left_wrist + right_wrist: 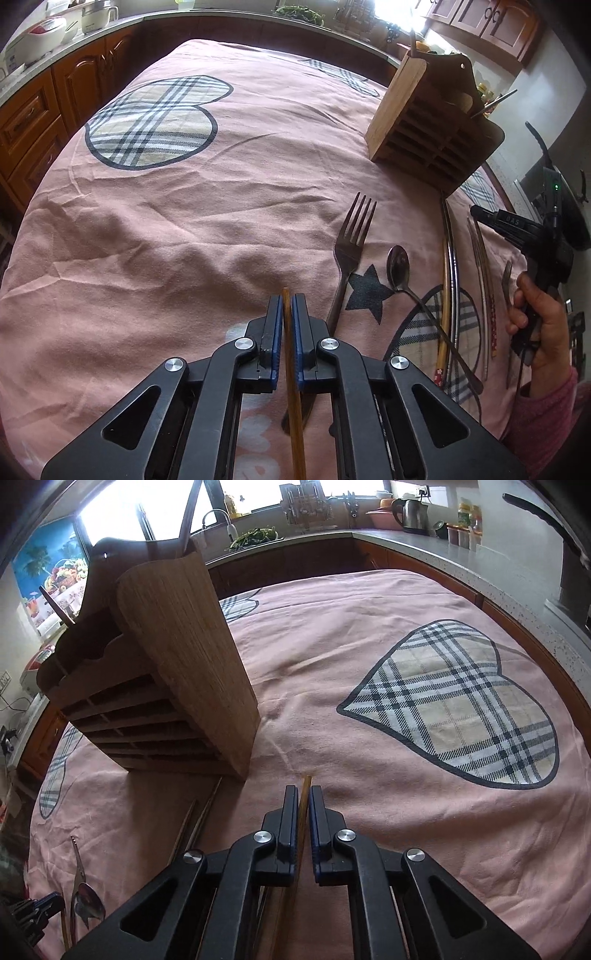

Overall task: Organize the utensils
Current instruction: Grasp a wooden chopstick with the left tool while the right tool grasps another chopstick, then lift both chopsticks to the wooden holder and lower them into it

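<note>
On the pink cloth: the wooden holder (pixel 436 125) stands up at the far side, and forks, spoons and sticks lie near it.
Left gripper (pixel 287 325): its two blue pads are almost together, and they pinch a brown chopstick (pixel 291 387) that points forward, tip just past the pads.
Right gripper (pixel 304 812): its pads are nearly closed too, with a pale chopstick (pixel 303 805) between them. I cannot tell for sure how tight the hold is.
Still on the cloth: a fork (pixel 351 240), a spoon (pixel 399 269) and more long sticks (pixel 448 280) lie side by side, close to the holder.
Holder up close: from the right camera, the holder (pixel 184 657) is just ahead and to the left, with a few things already poking out of the top.
Step now, I think: both sticks should go into the holder.
How to do it well: lift each stick high, tip it so it stands up, and aim for an open slot at the top.
Go slow: do one hand at a time, so the sticks do not bump.
Watch out: a thin stick can spin or slip between the pads, so keep the squeeze firm until the end is inside.
Let go: open the pads only when the stick rests in its slot.
</note>
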The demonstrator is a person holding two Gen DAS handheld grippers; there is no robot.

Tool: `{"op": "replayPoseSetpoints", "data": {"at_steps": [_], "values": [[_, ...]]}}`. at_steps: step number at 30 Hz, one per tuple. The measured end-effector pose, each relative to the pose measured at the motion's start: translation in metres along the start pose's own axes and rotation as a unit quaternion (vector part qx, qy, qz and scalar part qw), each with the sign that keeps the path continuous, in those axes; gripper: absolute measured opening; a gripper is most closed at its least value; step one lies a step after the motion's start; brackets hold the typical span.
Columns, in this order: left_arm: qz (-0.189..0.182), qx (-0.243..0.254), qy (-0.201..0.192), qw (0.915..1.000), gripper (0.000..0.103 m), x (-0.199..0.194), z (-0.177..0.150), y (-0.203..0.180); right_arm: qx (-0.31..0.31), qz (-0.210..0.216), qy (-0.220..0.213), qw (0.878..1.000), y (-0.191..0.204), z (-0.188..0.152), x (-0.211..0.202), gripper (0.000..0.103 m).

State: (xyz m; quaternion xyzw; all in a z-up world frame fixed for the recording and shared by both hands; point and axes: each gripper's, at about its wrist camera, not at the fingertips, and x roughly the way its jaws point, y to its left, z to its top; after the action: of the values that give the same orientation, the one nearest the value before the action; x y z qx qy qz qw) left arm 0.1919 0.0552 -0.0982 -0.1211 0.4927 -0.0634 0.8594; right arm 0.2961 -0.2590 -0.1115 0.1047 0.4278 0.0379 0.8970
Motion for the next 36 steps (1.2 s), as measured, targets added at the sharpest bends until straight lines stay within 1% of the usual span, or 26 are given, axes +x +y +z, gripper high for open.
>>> {"op": "replayPoseSetpoints", "data": {"at_steps": [7, 16, 23, 28, 36], "values": [[-0.025, 0.001, -0.031, 0.9992, 0.004, -0.026, 0.008, -0.009, 0.022, 0.044, -0.032, 0.998, -0.004, -0.002, -0.043, 0.005], [-0.045, 0.017, -0.068, 0.9965, 0.004, -0.061, 0.015, -0.024, 0.019, 0.086, -0.087, 0.992, 0.007, -0.001, -0.107, 0.004], [-0.056, 0.028, -0.098, 0.9932, 0.004, -0.088, 0.017, -0.031, 0.015, 0.103, -0.125, 0.987, 0.013, -0.005, -0.148, 0.004], [-0.064, 0.039, -0.129, 0.9888, 0.004, -0.111, 0.019, -0.039, 0.011, 0.111, -0.152, 0.982, 0.017, -0.004, -0.174, 0.004], [-0.075, 0.046, -0.162, 0.9829, 0.004, -0.131, 0.025, -0.048, 0.007, 0.116, -0.188, 0.975, 0.02, -0.001, -0.201, 0.004]]}}
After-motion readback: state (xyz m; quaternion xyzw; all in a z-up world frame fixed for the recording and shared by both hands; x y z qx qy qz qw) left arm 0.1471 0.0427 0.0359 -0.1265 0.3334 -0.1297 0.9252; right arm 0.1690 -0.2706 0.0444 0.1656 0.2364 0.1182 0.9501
